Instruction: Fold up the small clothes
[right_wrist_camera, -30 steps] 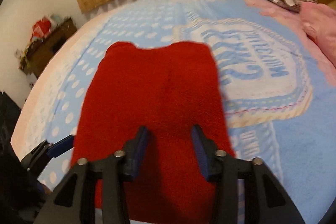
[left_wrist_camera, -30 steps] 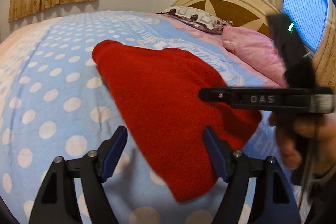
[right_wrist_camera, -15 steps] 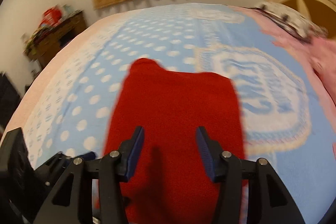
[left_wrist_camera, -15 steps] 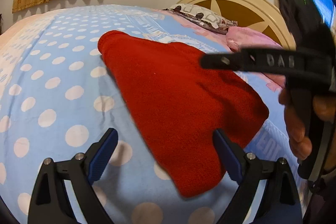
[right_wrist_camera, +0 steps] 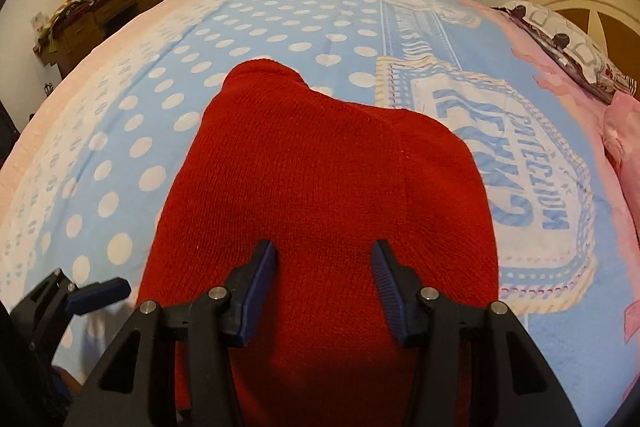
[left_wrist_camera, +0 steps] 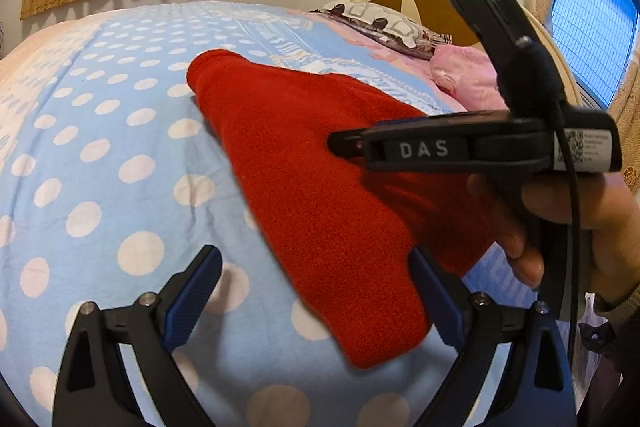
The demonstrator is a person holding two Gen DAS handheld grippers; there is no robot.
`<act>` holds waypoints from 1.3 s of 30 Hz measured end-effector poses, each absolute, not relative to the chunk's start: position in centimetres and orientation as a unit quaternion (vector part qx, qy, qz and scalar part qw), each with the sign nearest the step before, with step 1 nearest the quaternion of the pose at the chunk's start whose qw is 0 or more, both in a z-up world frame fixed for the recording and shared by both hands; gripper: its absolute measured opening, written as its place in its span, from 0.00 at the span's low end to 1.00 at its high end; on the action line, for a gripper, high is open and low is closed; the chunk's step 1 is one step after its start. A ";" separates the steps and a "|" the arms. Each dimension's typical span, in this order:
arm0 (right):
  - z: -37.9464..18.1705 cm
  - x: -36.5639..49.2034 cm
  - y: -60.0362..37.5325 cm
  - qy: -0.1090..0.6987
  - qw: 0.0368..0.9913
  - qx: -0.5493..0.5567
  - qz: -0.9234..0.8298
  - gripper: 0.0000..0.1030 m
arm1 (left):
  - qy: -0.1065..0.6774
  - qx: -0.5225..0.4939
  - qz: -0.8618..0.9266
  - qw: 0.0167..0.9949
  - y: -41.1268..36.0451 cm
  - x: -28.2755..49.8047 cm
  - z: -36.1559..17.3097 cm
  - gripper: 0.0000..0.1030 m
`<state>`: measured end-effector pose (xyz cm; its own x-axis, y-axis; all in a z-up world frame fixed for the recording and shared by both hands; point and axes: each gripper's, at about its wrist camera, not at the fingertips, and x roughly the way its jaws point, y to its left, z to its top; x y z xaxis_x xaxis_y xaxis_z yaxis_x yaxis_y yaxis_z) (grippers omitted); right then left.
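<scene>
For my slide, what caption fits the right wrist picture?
Open right gripper hovering over a red knitted garment on a blue polka-dot blanket.

Plain red knit garment (right_wrist_camera: 320, 187) on a blue bedspread (right_wrist_camera: 240, 27) – white polka dots, pink border.

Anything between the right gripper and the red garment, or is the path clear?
Nothing visible in the way. The right gripper hangs directly over the red garment, jaws apart and empty, only open air below. The left gripper sits off the garment's edge, its jaws opening, and does not cross that path.
</scene>
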<state>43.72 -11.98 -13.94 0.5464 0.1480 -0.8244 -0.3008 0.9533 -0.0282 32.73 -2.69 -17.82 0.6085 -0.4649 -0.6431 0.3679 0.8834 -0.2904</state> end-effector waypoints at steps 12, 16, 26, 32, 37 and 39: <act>-10.1 46.3 -19.5 0.419 0.902 0.009 0.104 0.49 | 0.310 -0.097 -0.205 0.923 0.4 32.4 -15.6 0.94; -12.8 49.1 -20.4 0.479 0.873 0.010 0.089 0.20 | 0.332 -0.116 -0.205 0.913 0.5 33.5 -16.8 0.94; -15.7 48.0 -21.9 0.480 0.873 0.010 0.086 0.07 | 0.349 -0.051 -0.214 0.911 -2.1 33.1 -17.1 1.00; -11.7 44.1 -21.4 0.417 0.901 0.009 0.117 0.36 | 0.341 -0.036 -0.194 0.919 -2.3 33.1 -14.5 1.00; -13.1 41.0 -19.0 0.438 0.886 -0.042 0.149 0.37 | 0.345 -0.007 -0.153 0.926 -2.8 35.1 -14.1 1.00; -14.8 40.9 -19.3 0.454 0.879 -0.035 0.140 0.38 | 0.373 0.032 -0.139 0.917 -3.8 36.3 -15.5 1.00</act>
